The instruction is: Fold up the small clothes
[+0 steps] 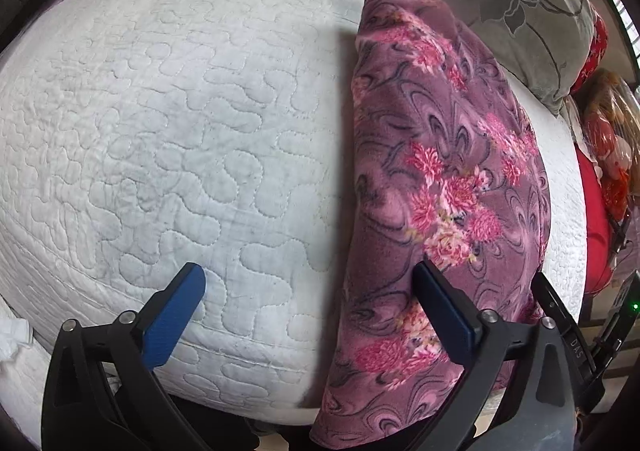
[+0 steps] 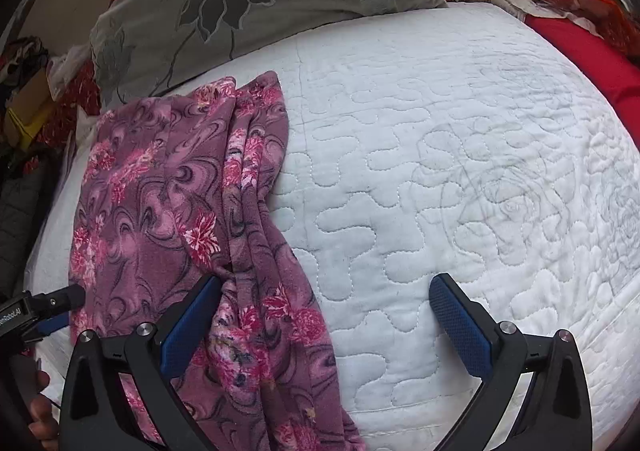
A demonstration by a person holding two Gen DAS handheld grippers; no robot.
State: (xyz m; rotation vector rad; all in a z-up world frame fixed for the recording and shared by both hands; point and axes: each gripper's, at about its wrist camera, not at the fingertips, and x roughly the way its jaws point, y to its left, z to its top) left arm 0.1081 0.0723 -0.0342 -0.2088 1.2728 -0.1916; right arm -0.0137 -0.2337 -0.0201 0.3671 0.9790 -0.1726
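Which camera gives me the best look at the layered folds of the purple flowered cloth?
The right wrist view: the purple flowered cloth lies there with its stacked fold edges showing along the side facing the white quilt. The left wrist view shows the cloth as one smooth long strip, its layers hidden.

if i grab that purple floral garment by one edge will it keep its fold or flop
The purple floral garment will probably flop: it drapes in soft ridges and hangs over the edge of the white quilt. Its layers lie loose, so lifting one edge would likely undo the fold. The fleecy-looking surface suggests it should not slip easily.
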